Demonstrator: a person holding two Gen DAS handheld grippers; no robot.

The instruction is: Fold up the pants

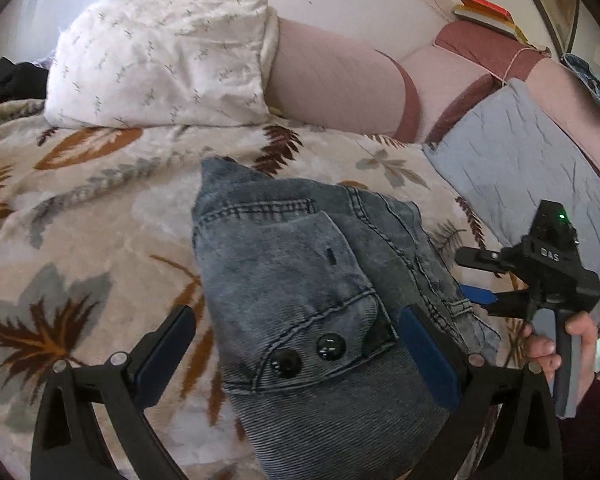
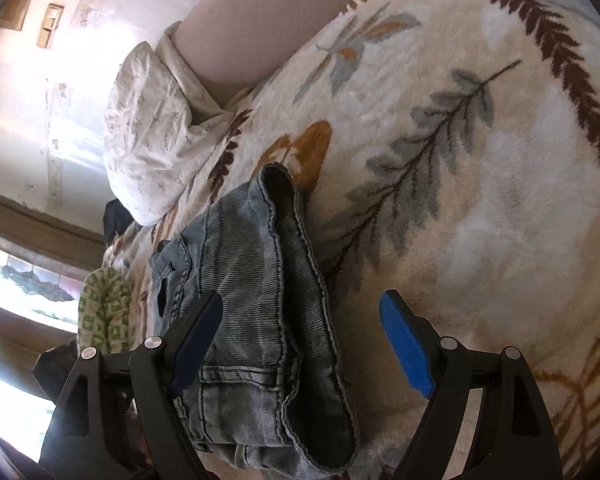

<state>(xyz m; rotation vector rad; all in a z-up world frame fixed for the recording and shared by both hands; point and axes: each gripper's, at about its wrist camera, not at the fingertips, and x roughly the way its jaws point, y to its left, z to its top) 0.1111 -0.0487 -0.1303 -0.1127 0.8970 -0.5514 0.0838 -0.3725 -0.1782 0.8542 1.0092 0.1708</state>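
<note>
Both the left hand-held gripper (image 1: 296, 356) and the right hand-held gripper (image 2: 300, 340) hang open, holding nothing, over the faded blue-grey corduroy pants (image 1: 316, 280) bunched mid-frame on the leaf-patterned fleece bed blanket (image 1: 80, 240), so first pinch two outer edges and spread them flat.

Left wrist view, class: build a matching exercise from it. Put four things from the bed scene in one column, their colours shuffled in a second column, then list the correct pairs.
Things:
1. pants
2. pillow
3. books
4. folded cloth

Colours:
A. white with small grey sprigs
B. plain pale blue-grey
C. orange-red and yellow
D. washed-out blue denim

Pairs: 1-D, 2-A, 3-C, 4-B
</note>
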